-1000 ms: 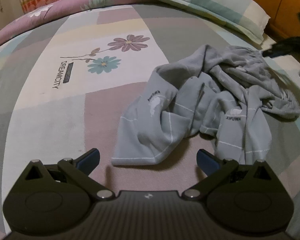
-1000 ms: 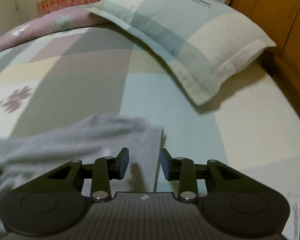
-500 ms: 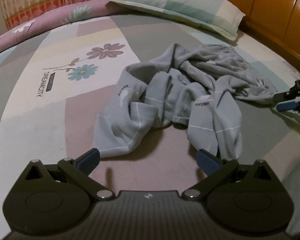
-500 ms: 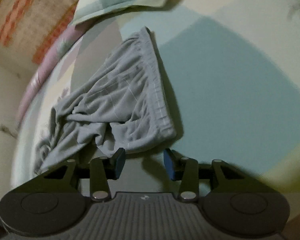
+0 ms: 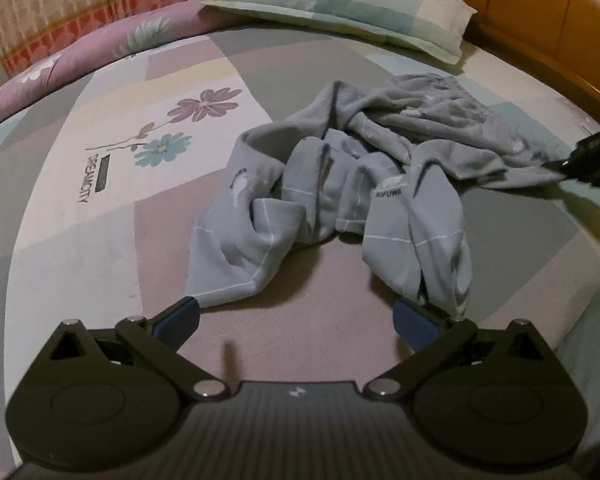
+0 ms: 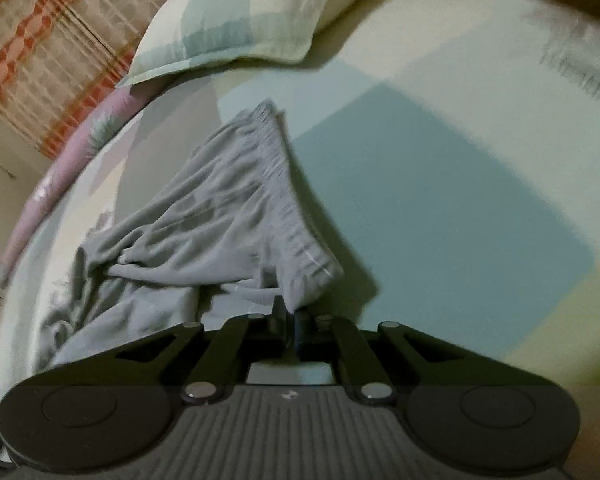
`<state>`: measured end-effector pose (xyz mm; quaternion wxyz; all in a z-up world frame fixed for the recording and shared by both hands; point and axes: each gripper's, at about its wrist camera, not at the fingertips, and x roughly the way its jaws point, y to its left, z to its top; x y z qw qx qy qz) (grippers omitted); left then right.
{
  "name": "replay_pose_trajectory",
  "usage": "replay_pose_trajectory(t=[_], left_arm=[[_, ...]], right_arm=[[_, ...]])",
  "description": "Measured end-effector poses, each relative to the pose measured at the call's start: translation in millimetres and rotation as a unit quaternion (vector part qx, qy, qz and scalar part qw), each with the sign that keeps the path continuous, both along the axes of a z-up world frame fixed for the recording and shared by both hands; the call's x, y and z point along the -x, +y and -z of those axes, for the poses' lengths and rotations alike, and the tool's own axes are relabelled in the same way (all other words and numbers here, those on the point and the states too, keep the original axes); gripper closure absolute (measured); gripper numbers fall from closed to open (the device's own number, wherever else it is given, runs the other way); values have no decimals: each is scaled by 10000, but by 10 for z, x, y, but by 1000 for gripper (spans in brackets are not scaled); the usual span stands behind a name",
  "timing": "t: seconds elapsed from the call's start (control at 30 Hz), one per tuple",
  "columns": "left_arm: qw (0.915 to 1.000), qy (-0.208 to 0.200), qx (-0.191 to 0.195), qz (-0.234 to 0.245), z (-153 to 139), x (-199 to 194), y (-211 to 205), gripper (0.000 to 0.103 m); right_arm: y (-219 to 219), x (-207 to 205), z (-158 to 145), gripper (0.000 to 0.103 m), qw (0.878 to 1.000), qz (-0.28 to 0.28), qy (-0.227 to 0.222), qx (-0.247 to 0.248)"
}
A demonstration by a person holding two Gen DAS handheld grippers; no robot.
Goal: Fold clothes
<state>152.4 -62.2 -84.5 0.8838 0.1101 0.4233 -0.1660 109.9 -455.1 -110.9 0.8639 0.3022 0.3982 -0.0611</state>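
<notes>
Grey trousers [image 5: 340, 184] crumpled mid-bed [image 5: 100, 240], waistband far right. Right gripper [image 6: 291, 320] has just closed, pinching the waistband corner [image 6: 304, 280], likely to drag it straight. Left gripper [image 5: 296, 320] spread wide, empty, near the leg hems [image 5: 228, 284], probably ready to take one.

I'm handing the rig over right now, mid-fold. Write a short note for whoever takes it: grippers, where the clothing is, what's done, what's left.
Right gripper: jaws have just closed, shut on the waistband corner of the grey trousers.
Left gripper: open, holding nothing, hovering just short of the two leg cuffs.
Trousers: crumpled and twisted in the middle of the bed, waistband toward the pillow, cuffs toward the left gripper.
Done: waistband corner gripped.
Left: probably grip a cuff with the left gripper, pull the trousers straight and flat, then fold. No fold made yet.
</notes>
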Motion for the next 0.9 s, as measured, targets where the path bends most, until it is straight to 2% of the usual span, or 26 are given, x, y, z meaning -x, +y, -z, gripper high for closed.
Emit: replay_pose_trajectory(t=[0.17,0.2,0.23,0.3,0.43,0.57,0.7,0.77,0.83,0.9], left_arm=[[10000,-23,0,82,-14,15,32,1],[10000,-37,-12,80,-16,18,43,1],[10000,-62,-37,63,-21,18,60,1],[9999,-123,-102,1,-32,6,98,1],[9992,-267,-269,-154,-41,-45,195,1],[9977,-377,-531,-212,19,-141,283,1],[9985,-355,-366,-193,54,-191,330,5],[9983,-413,-403,-73,83,-188,296,15],[9971,-504,-571,74,131,-190,235,44],[9960,-532,-689,195,187,-211,181,61]], right_arm=[[-144,95,-136,97,9955,100,462,822],[-164,92,-137,90,9935,103,589,970],[-172,84,-158,88,9934,62,639,955],[-113,142,-248,82,9932,11,517,1042],[76,213,-464,59,9912,-123,165,1311],[307,156,-568,58,9907,-498,-119,1260],[569,61,-598,55,9888,-893,-282,1164],[693,-4,-560,54,9873,-1092,-277,1117],[810,-50,-517,54,9853,-1243,-271,1140],[873,-82,-497,54,9844,-1330,-279,1118]])
